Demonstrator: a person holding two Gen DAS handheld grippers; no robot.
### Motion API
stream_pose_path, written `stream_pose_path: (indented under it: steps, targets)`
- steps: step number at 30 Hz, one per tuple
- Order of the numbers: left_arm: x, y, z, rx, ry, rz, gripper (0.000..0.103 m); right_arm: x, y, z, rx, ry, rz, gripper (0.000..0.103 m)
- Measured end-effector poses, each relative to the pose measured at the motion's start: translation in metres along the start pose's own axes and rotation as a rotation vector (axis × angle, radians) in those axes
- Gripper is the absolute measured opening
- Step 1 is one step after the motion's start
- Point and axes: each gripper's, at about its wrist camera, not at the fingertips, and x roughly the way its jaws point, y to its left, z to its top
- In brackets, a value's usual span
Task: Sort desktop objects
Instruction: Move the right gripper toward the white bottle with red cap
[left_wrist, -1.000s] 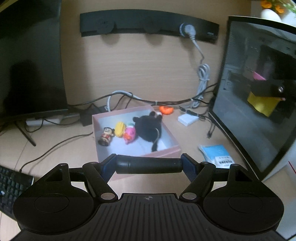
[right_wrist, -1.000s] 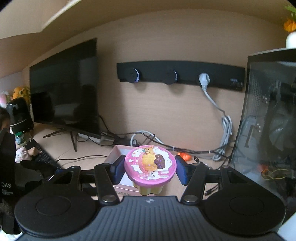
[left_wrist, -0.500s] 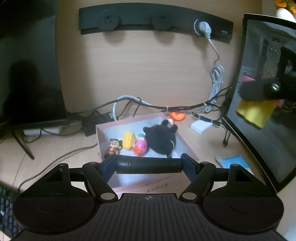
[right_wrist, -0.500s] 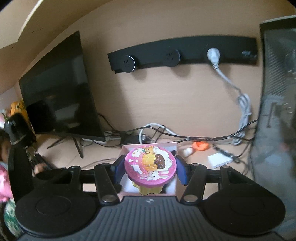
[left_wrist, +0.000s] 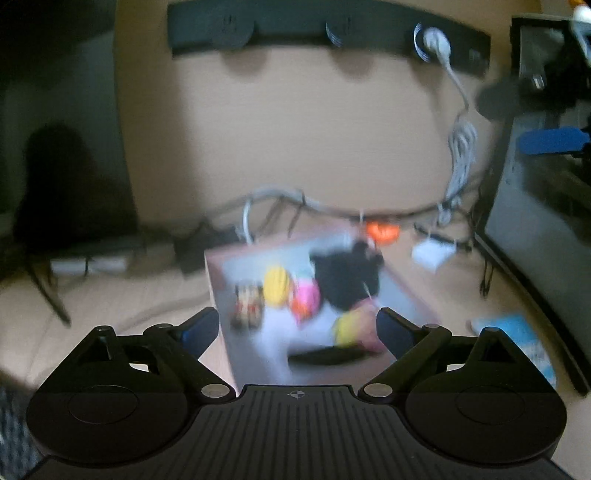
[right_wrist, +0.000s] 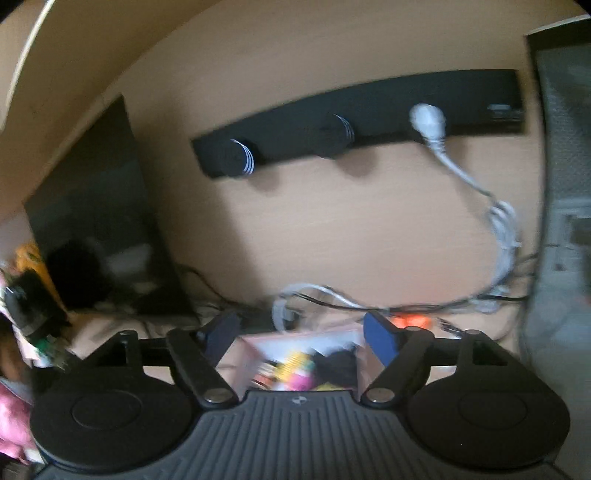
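Two claws are in view, one per camera, and both frames are motion-blurred.

Left wrist view: the left claw (left_wrist: 297, 330) is spread wide with nothing between its blue-padded fingers (left_wrist: 197, 332). Beyond it, a pink box (left_wrist: 236, 365) with thin flat walls and a pale floor sits on the tan wood-grain surface (left_wrist: 92, 306). Inside lie a small dark figurine (left_wrist: 246, 306), a round yellow toy (left_wrist: 276, 286), a pink-and-orange toy (left_wrist: 306, 301) and a black plush (left_wrist: 345, 275) toward the far right corner. At the near right sit a yellow-and-pink cup toy (left_wrist: 352, 328) and a dark, elongated cylinder (left_wrist: 327, 356). An orange item (left_wrist: 382, 230) and a white block (left_wrist: 432, 253) rest beyond the box; a blue packet (left_wrist: 517, 332) lies at the right.

Right wrist view: the right claw (right_wrist: 297, 332) is likewise open and empty. The pink box (right_wrist: 247, 363) shows between its fingers, its contents blurred. A black socket strip (right_wrist: 354, 122) with a white plug (right_wrist: 428, 120) is mounted on the far wall.
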Motion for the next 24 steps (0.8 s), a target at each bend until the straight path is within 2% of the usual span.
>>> stream_pose_path:
  steps: [4,8,14,15,16,17,18,20,21,22,24]
  targets:
    - [0.008,-0.01,-0.03,-0.042,0.101,-0.032,0.096,0.013,-0.027,-0.049,-0.047,0.095,-0.183,0.077]
    - [0.011,-0.018,-0.045,-0.048,0.156,-0.042,0.096,0.025,-0.049,-0.097,-0.107,0.179,-0.329,0.077]
    - [0.006,-0.039,-0.064,0.025,0.206,-0.095,0.097,0.04,-0.074,-0.141,-0.033,0.283,-0.364,0.076]
    - [0.005,-0.043,-0.067,0.035,0.214,-0.106,0.097,0.046,-0.077,-0.146,-0.017,0.31,-0.361,0.074]
    - [0.004,-0.046,-0.069,0.042,0.219,-0.116,0.097,0.051,-0.08,-0.15,0.011,0.347,-0.347,0.065]
    - [0.003,-0.049,-0.072,0.046,0.223,-0.123,0.097,0.054,-0.079,-0.154,0.046,0.367,-0.327,0.065]
    - [0.002,-0.051,-0.074,0.047,0.227,-0.128,0.098,0.053,-0.074,-0.156,0.057,0.375,-0.272,0.065]
    - [0.001,-0.051,-0.076,0.045,0.235,-0.131,0.098,0.047,-0.064,-0.154,0.081,0.394,-0.103,0.062]
    - [-0.001,-0.05,-0.077,0.043,0.237,-0.131,0.098,0.042,-0.059,-0.148,0.09,0.383,-0.03,0.062]
    - [-0.002,-0.049,-0.077,0.04,0.236,-0.129,0.098,0.038,-0.056,-0.139,0.085,0.353,0.001,0.062]
    - [-0.004,-0.044,-0.075,0.028,0.232,-0.121,0.099,0.031,-0.052,-0.117,0.064,0.274,-0.01,0.063]
